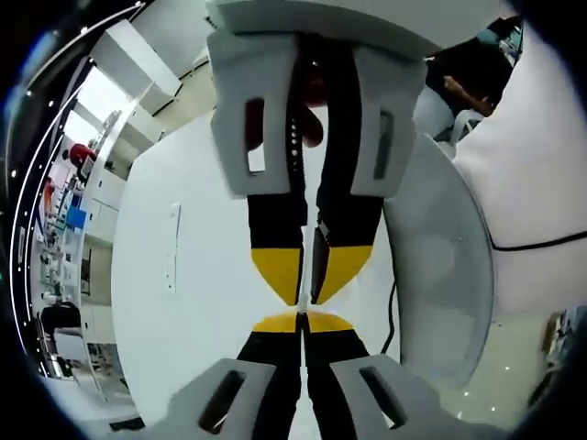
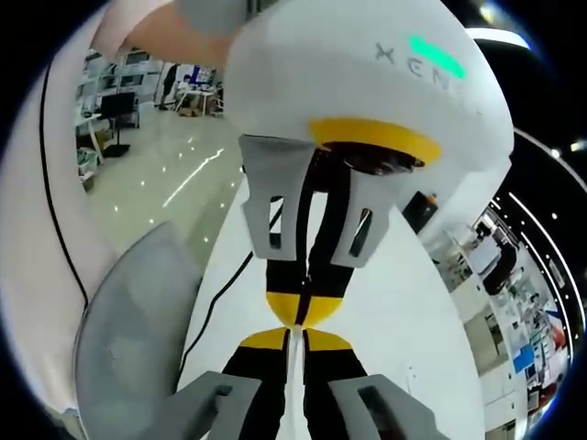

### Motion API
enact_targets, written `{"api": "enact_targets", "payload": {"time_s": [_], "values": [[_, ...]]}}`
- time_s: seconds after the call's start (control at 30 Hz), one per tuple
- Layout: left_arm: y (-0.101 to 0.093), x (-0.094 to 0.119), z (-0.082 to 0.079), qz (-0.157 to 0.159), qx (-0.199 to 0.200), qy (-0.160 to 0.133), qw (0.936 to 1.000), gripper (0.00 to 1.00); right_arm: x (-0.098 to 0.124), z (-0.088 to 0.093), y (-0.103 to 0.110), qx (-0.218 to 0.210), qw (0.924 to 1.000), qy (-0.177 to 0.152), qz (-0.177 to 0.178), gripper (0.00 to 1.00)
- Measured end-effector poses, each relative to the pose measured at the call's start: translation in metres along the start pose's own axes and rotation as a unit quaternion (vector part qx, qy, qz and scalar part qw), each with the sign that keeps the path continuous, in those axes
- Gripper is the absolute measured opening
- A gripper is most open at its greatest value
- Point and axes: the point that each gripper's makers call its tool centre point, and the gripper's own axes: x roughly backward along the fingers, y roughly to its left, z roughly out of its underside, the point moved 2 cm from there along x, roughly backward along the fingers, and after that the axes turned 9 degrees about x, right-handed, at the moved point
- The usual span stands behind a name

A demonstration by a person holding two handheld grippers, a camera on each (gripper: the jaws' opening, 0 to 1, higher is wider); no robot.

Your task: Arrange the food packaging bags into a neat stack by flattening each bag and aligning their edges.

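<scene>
I am holding my left gripper (image 1: 302, 323) and my right gripper (image 2: 295, 337) tip to tip over the white desk (image 1: 183, 275), each facing the other. Both pairs of jaws are sitting pressed together with nothing between them. A black cable (image 2: 215, 307) is trailing along the desk's edge beside a grey chair (image 2: 128, 330). No food packaging bag is showing anywhere I am looking.

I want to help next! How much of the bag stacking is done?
Nothing looks done so far. In hand: the left gripper and right gripper are both shut, tip to tip over the white table, with no bag between their jaws. Left: flattening, aligning and stacking all seem yet to do.
</scene>
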Motion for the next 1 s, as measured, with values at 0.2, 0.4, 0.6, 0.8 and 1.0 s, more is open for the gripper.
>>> {"api": "enact_targets", "payload": {"time_s": [0.2,0.4,0.6,0.8,1.0], "values": [[0.000,0.000,-0.001,-0.001,0.000,-0.002,1.0000,0.00,-0.002,0.003,0.000,0.001,1.0000,0.003,0.000,0.01],[0.001,-0.001,-0.001,0.000,0.001,-0.002,1.0000,0.00,-0.004,0.003,0.000,0.001,1.0000,0.003,-0.002,0.01],[0.002,-0.001,0.000,-0.001,0.001,-0.002,1.0000,0.00,-0.007,0.002,-0.002,0.003,1.0000,0.002,-0.001,0.01],[0.002,-0.001,0.001,-0.002,0.000,0.001,1.0000,0.00,-0.010,0.003,-0.002,-0.002,1.0000,0.002,0.000,0.01],[0.001,-0.003,0.003,0.001,0.003,-0.001,1.0000,0.00,-0.011,0.004,-0.001,0.008,0.9999,0.007,-0.004,0.00]]}}
